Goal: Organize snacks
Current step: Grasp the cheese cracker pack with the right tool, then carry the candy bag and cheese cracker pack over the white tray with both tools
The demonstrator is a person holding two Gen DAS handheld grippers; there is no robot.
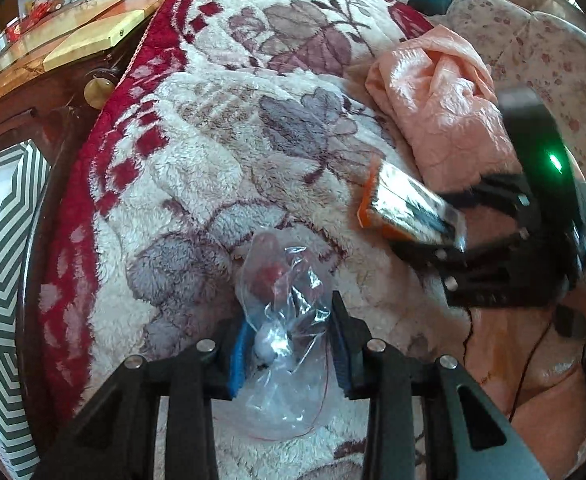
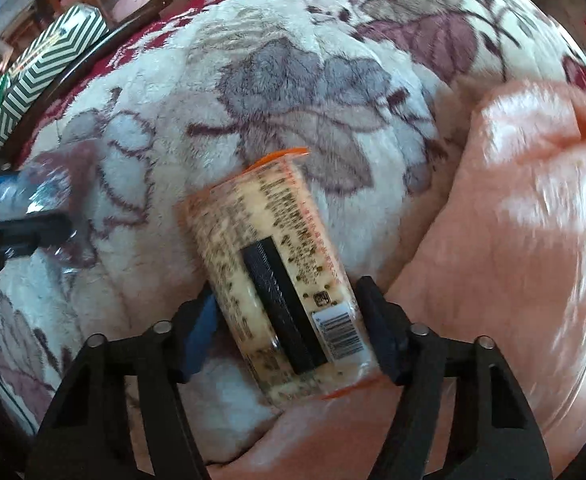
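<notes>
Right wrist: right claw [image 2: 289,312] grips orange-edged printed snack packet [image 2: 277,264]; left claw [image 1: 289,344] pinches clear bag [image 1: 285,320]

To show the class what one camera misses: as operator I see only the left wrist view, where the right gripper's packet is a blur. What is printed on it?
Observer: The right wrist view shows the snack packet's cream, speckled back, with a black strip and a barcode.
Operator: My left gripper pinches a clear bag. Does the right gripper grip too?
Observer: It seems so: both pads appear to touch the packet's long sides.
</notes>
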